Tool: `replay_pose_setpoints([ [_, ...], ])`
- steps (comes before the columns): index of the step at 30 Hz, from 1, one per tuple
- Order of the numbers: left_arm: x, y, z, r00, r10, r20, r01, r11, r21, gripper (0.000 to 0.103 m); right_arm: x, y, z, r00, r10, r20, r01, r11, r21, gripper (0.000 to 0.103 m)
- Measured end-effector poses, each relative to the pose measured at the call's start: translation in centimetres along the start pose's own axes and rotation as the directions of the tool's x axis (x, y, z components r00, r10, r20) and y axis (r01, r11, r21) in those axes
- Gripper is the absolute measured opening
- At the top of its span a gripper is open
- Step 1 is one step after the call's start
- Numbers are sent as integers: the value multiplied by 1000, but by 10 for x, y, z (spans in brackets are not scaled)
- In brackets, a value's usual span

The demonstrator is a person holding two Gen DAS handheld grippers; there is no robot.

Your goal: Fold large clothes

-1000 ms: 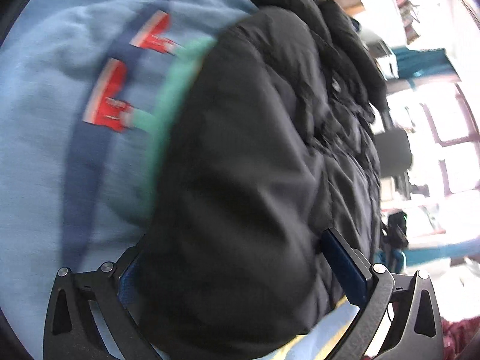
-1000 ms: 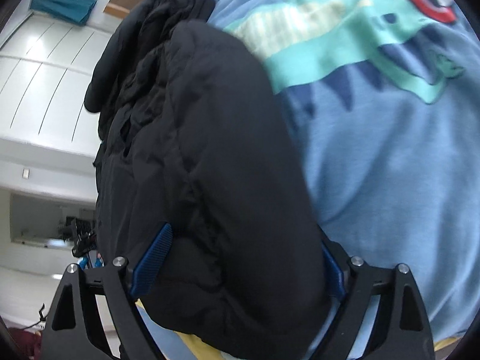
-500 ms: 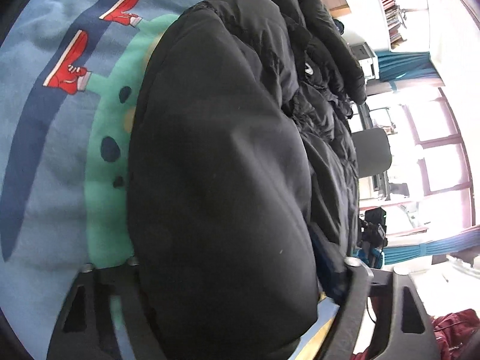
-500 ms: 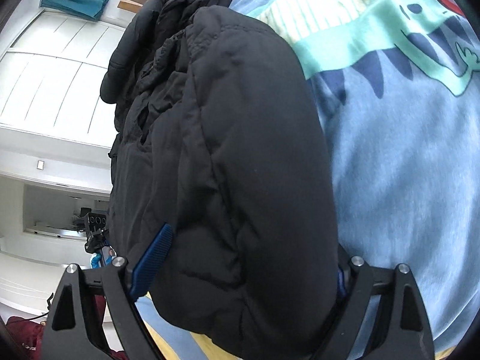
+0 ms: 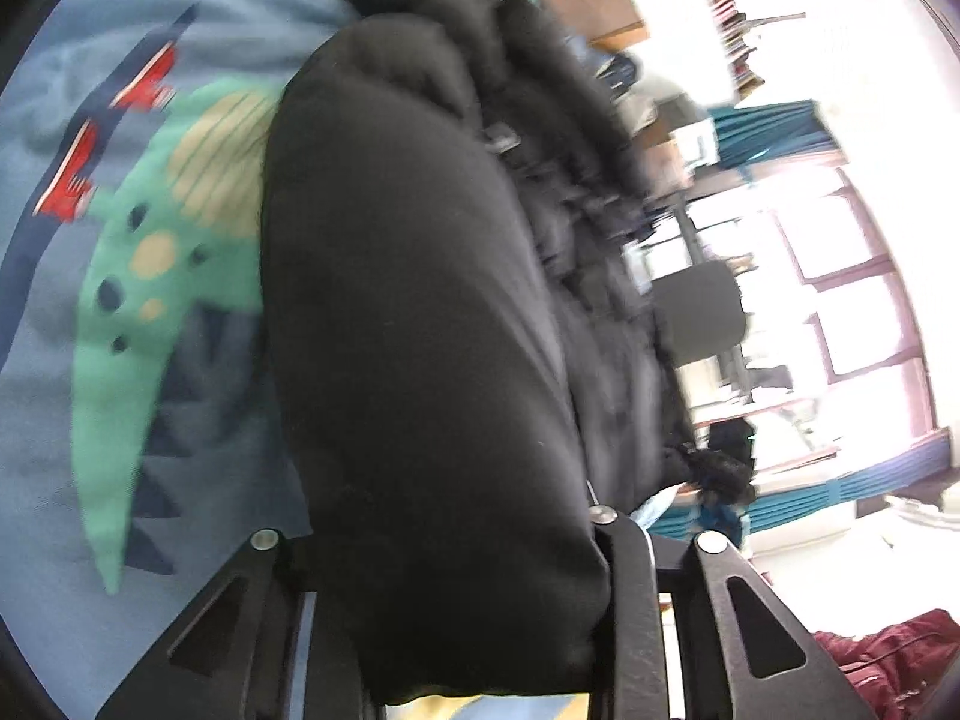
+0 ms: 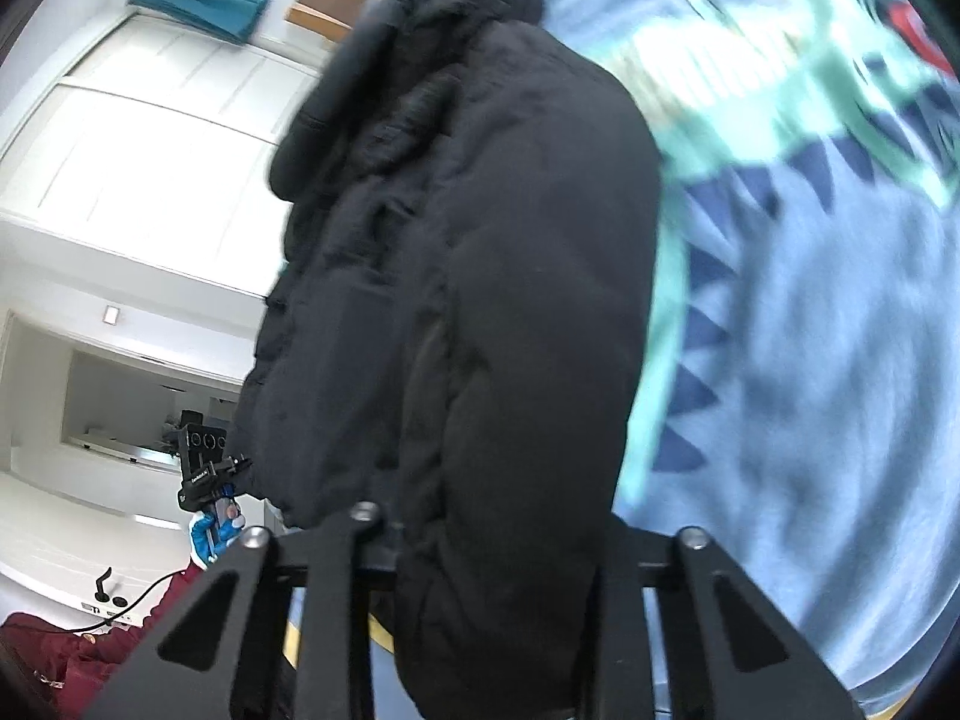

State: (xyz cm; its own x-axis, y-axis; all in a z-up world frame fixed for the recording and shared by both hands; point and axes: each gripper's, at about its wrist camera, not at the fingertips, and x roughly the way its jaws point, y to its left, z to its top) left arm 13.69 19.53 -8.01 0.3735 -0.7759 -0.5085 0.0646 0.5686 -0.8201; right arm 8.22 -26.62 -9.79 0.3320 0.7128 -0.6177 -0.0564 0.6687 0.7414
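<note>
A black puffy jacket [image 5: 420,300] lies on a light blue bedspread with a green dinosaur print [image 5: 120,360]. In the left wrist view its padded edge bulges between the jaws of my left gripper [image 5: 444,546], which are closing and pinch the fabric. The right wrist view shows the same jacket [image 6: 480,240] filling the middle, with the bedspread [image 6: 810,360] to its right. My right gripper [image 6: 486,540] is also closing, and its jaws squeeze the jacket's near edge. The pads of both grippers are hidden by the fabric.
A dark office chair [image 5: 702,318] and bright windows [image 5: 840,300] stand beyond the bed on the right. Maroon cloth [image 5: 888,654] lies low at the right, and shows too [image 6: 60,654]. White cupboard doors [image 6: 150,150] fill the left of the right wrist view.
Both pairs of jaws have narrowed from wide apart onto the jacket's edge. Both grippers have risen a little with it, and more of the dinosaur print shows.
</note>
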Motion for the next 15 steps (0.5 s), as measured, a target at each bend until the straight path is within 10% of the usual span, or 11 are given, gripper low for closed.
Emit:
replay_pose_setpoints([
  [15,-52,-78,89,937,-197,289,182,980,79,22,-75,72,77,932,154,327,-136,988,-76,14],
])
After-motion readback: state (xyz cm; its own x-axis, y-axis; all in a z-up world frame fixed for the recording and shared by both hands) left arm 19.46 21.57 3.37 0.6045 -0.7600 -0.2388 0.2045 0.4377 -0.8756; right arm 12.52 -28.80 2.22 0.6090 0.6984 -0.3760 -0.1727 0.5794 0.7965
